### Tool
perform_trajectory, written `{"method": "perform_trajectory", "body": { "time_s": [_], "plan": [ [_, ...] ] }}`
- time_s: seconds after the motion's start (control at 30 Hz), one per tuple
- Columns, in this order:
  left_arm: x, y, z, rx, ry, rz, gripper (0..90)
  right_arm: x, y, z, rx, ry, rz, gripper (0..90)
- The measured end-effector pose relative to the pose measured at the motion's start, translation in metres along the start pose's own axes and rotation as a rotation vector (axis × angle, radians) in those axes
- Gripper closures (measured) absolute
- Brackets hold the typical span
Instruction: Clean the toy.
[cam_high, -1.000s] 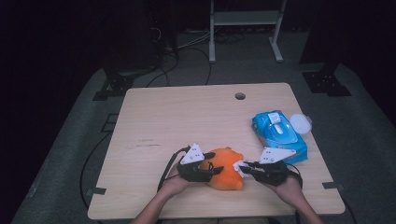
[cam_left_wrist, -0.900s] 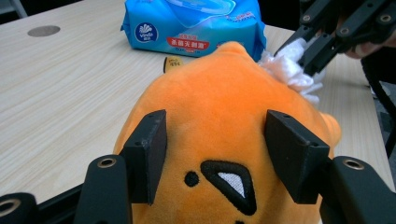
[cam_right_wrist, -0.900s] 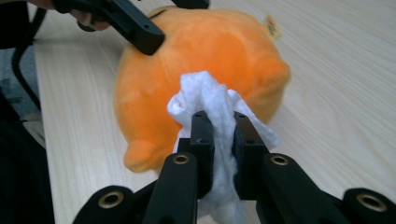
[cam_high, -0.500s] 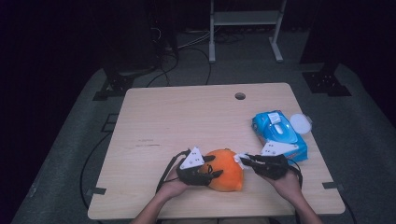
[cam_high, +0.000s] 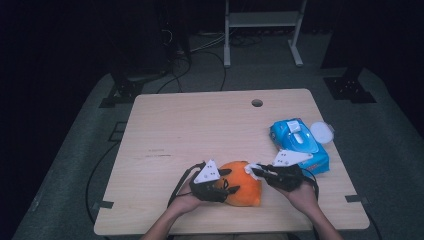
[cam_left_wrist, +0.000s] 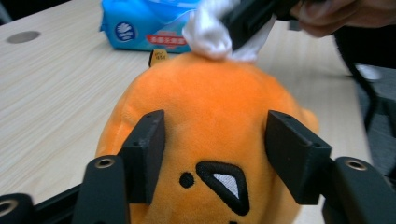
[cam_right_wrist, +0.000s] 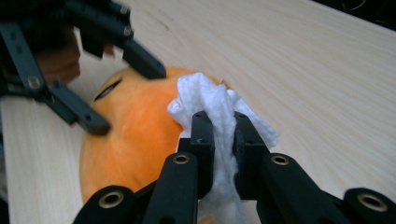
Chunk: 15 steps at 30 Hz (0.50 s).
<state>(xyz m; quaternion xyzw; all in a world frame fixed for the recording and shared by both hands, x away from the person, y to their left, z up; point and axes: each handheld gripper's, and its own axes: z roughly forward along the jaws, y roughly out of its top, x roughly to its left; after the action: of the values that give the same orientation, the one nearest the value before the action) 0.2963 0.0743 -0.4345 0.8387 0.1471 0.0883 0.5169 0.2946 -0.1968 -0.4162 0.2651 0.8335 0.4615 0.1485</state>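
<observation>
Between the right gripper (cam_right_wrist: 219, 135)'s jaws we have a bunched white wipe (cam_right_wrist: 212, 100), pinched tight with almost no gap, its loose end puffing out past the tips and resting on the top of the orange plush toy (cam_left_wrist: 210, 140). Our left gripper (cam_left_wrist: 219, 158) has its jaws set partly apart around the toy's face end, both pads pressed against the fabric on either side of the stitched eye and beak, so the toy is gripped and braced rather than merely touched. From the high view the plush toy (cam_high: 243, 182) lies near the front edge of the table (cam_high: 200, 125), between the left gripper (cam_high: 222, 185) and the right gripper (cam_high: 257, 171), with the blue wipe pack (cam_high: 299, 144) just beyond our right hand (cam_high: 300, 192) and a small white round lid (cam_high: 322, 132) beside the pack

We judge the step in hand to be wiping the toy's surface. To do it well, we should keep the left grip firm so the soft body cannot roll or slide, drag the wipe in short strokes away from the left jaws, and press lightly enough that the plush dents without the hard jaw tips scraping it. If the wipe starts slipping out, we should stop and re-pinch it
</observation>
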Motion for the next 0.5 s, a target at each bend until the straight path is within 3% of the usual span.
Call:
{"method": "perform_trajectory", "body": {
  "time_s": [0.07,0.13,0.2,0.3,0.33,0.37,0.43,0.5],
  "plan": [
    [0.001,0.007,-0.004,-0.012,-0.040,-0.009,23.9,0.007,-0.004,-0.001,0.012,-0.006,-0.054,80.6],
    [0.002,0.012,-0.005,-0.011,-0.034,-0.021,16.8,0.016,-0.007,-0.003,0.033,-0.020,-0.100,80.7],
    [0.007,0.012,-0.003,0.004,-0.024,-0.048,11.4,0.020,-0.008,-0.005,0.023,-0.002,-0.124,80.7],
    [0.018,0.005,0.003,0.031,-0.028,-0.123,9.5,0.027,-0.007,-0.009,0.013,0.035,-0.154,80.7],
    [0.020,0.001,0.005,0.042,-0.049,-0.131,11.7,0.028,-0.007,-0.010,0.018,0.043,-0.163,80.7],
    [0.018,-0.002,0.006,0.026,-0.041,-0.120,16.8,0.029,-0.006,-0.010,0.021,0.046,-0.169,80.7],
    [0.013,-0.003,0.005,0.028,-0.015,-0.083,23.8,0.024,-0.003,-0.014,0.012,0.040,-0.160,80.6],
    [0.010,-0.003,0.002,0.034,-0.019,-0.062,25.6,0.013,0.000,-0.019,-0.034,0.054,-0.082,80.1]
  ]
}}
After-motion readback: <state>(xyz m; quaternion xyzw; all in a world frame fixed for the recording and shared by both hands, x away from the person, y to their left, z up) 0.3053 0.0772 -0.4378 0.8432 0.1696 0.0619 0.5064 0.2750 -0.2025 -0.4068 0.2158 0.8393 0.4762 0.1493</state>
